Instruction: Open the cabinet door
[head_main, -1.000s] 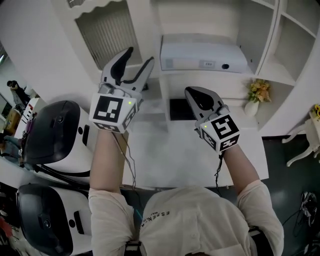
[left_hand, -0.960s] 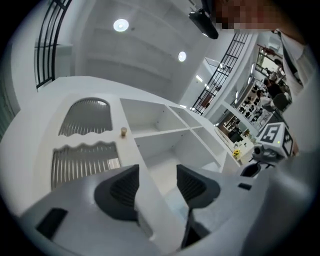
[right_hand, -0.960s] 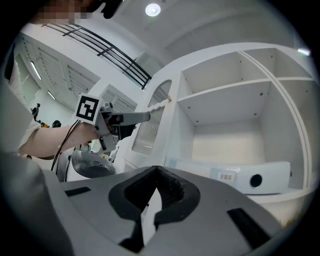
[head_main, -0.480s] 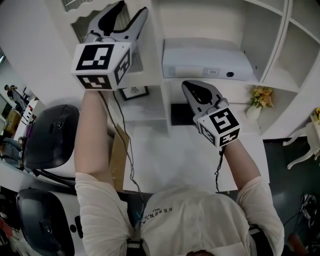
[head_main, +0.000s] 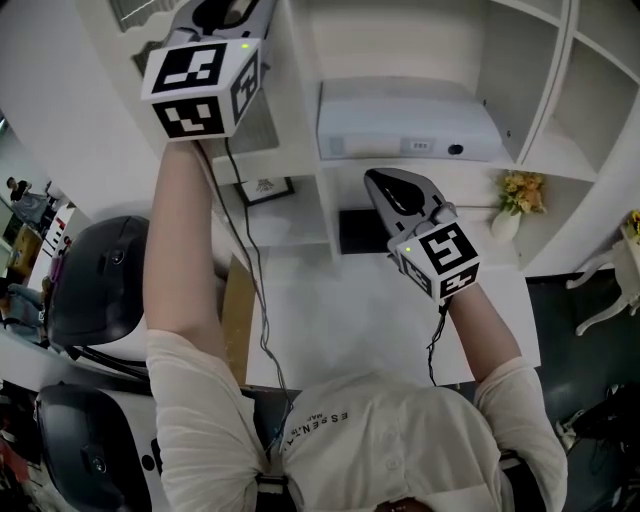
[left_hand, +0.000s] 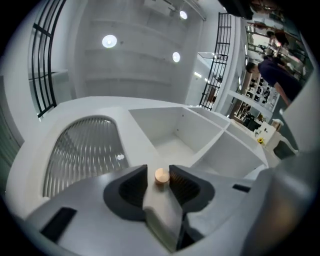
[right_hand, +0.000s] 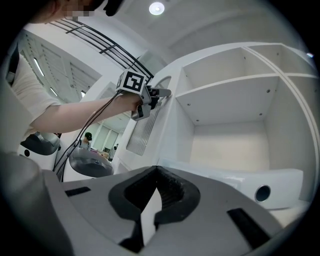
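The left hand-held gripper (left_hand: 158, 171) has just been closing round the knob (left_hand: 161, 176) on the cabinet door (left_hand: 82, 150), not quite pinching yet. I'd squeeze properly, then pull gently outward.

Non-task stuff I've got in the head view:
- White projector-like box (head_main: 405, 120), upper centre, with a dark round port on its front face.
- Small framed picture (head_main: 265, 188), left of centre; black slab (head_main: 358, 228) to its right.
- Yellow flowers (head_main: 520, 183) in a white vase (head_main: 503, 218), right side.
- Black-and-white helmet-shaped unit (head_main: 95, 280), mid left; second unit (head_main: 85, 440), bottom left.
- Cardboard sheet (head_main: 237, 318) beside the upper one.
- White chair (head_main: 608, 290), right edge.
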